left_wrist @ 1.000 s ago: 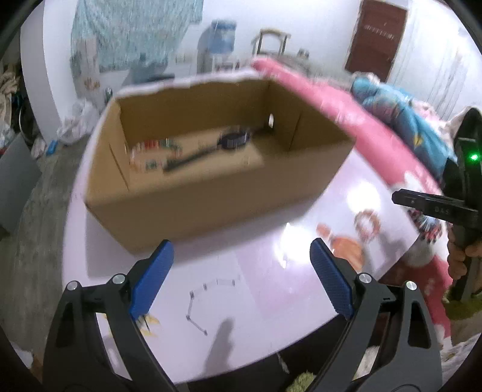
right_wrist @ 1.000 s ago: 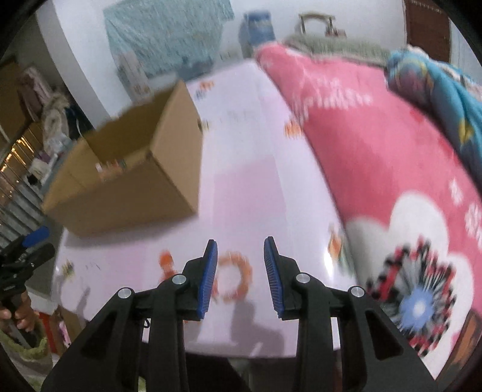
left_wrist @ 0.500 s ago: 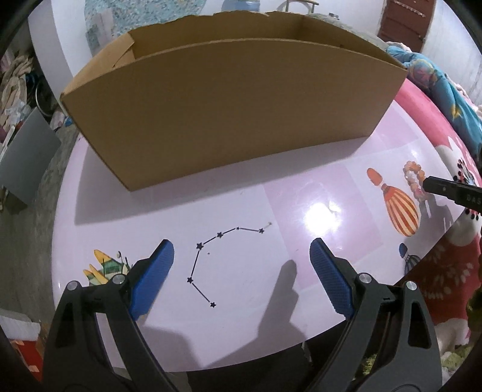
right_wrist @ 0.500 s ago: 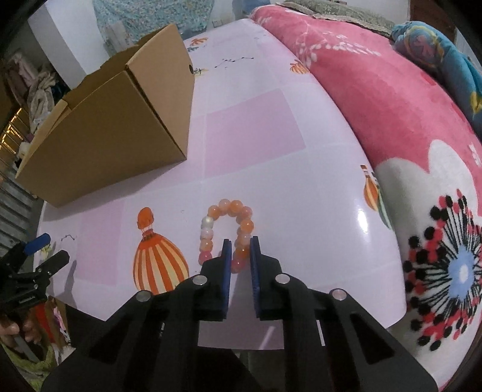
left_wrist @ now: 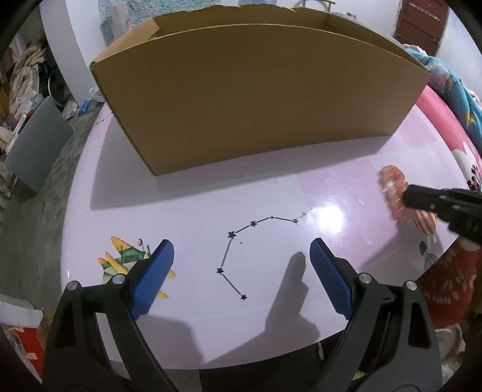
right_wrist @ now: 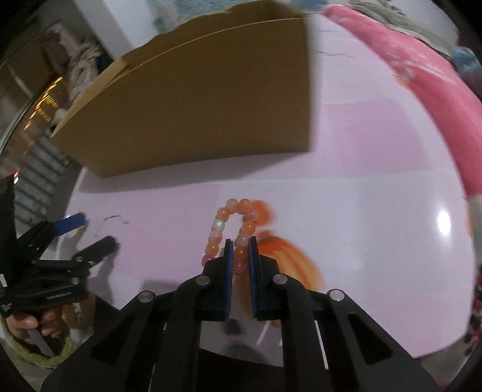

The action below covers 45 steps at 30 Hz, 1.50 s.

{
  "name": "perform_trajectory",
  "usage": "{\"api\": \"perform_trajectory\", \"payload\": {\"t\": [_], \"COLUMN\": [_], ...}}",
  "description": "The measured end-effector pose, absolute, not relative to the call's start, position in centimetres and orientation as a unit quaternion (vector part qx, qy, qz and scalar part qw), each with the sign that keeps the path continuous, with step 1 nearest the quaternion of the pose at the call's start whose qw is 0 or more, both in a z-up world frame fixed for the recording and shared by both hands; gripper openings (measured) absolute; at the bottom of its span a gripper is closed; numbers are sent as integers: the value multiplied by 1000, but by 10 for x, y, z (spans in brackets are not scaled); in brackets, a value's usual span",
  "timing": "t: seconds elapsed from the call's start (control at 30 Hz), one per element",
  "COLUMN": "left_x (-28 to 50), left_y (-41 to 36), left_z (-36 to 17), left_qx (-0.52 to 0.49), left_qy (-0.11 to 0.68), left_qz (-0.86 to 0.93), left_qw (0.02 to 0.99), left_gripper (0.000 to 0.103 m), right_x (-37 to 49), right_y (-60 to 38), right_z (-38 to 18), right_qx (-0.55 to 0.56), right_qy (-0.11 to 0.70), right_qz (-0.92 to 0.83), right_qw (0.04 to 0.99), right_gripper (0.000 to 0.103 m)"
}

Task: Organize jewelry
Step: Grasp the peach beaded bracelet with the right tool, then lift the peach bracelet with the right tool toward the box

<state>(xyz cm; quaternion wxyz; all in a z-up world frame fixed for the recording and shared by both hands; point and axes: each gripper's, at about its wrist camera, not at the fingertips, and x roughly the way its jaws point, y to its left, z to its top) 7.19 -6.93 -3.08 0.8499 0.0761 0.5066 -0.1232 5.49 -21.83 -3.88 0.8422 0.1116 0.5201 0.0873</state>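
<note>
Right gripper [right_wrist: 240, 250]: jaws clamped on one side of the bead bracelet [right_wrist: 233, 232], at 6 o'clock, over the table [right_wrist: 361, 211].
Left gripper [left_wrist: 241, 277]: jaws wide apart, empty.
Risk: thin hold on round beads; the strand could slip out.
Obstacle: cardboard box [right_wrist: 192, 99], 11 o'clock; its tall near wall bars a low path.

A home bedroom: pink blanket [left_wrist: 446, 120], wooden door [left_wrist: 421, 24], piled laundry [left_wrist: 21, 75].

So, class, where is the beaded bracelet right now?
In the right wrist view the beaded bracelet sits low and centre, pinched in the right gripper over the pink table, in front of the cardboard box.
</note>
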Motion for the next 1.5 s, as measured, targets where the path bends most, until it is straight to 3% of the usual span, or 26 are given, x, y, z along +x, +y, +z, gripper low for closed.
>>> {"api": "perform_trajectory", "payload": {"t": [0.33, 0.6, 1.03, 1.3, 1.5], "left_x": [64, 76, 94, 89, 86], "left_y": [-65, -91, -139, -159, -166], "left_z": [-24, -17, -35, -34, -34], "left_qx": [30, -15, 39, 113, 133], "left_qy": [483, 486, 507, 502, 501], "left_qz": [-183, -269, -291, -265, -260], "left_qw": [856, 831, 810, 815, 815], "left_gripper": [87, 51, 35, 11, 10], "right_x": [59, 61, 61, 63, 65], "right_y": [-202, -219, -226, -219, -209], "right_z": [-33, -35, -40, -41, -39], "right_qx": [87, 125, 134, 116, 85], "right_qy": [513, 510, 512, 509, 506], "right_qz": [102, 94, 113, 136, 151], "right_qw": [848, 846, 841, 842, 845], "right_gripper": [10, 10, 13, 19, 19]}}
